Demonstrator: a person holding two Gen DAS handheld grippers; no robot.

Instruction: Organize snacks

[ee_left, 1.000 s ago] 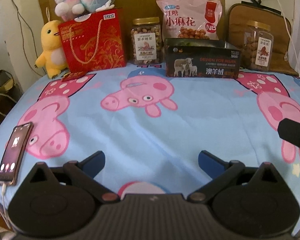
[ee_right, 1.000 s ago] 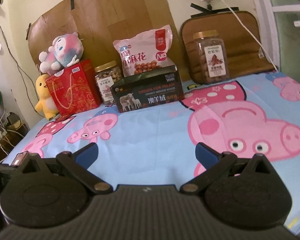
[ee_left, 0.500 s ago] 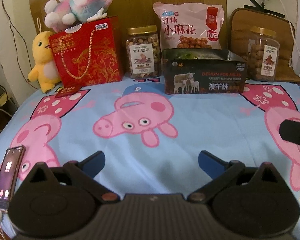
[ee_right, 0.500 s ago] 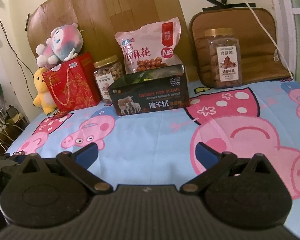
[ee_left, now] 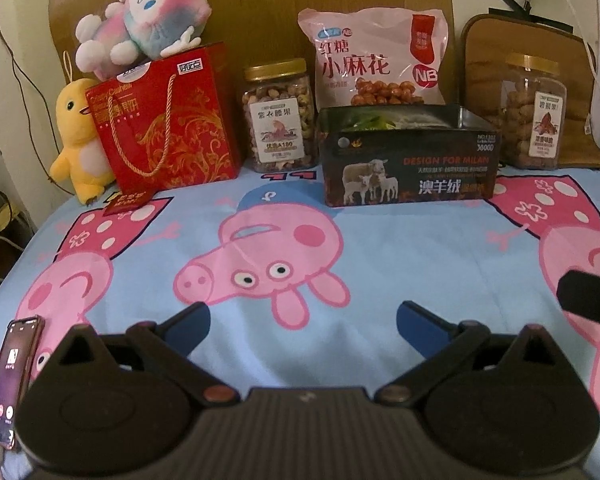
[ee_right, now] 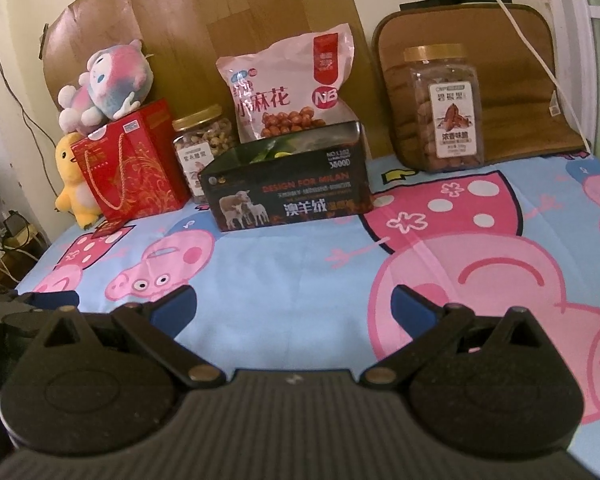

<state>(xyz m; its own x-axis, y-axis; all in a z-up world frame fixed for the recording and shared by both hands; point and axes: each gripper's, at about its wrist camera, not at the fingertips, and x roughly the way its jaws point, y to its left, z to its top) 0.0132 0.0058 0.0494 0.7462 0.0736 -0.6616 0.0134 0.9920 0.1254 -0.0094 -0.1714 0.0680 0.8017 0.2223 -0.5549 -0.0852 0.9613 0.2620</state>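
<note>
A dark open box printed with sheep stands at the back of the pig-print cloth, with green packets inside. Behind it leans a pink snack bag. A gold-lidded nut jar stands to its left, and another jar to its right. My left gripper is open and empty over the cloth, well short of the box. My right gripper is likewise open and empty, and part of it shows at the right edge of the left wrist view.
A red gift bag stands back left with a pink plush on top and a yellow plush beside it. A phone lies at the front left edge. A brown cushion leans on the wall.
Both grippers have moved forward toward the back row, so the box, bag and jars look larger. Both stay open and empty.
</note>
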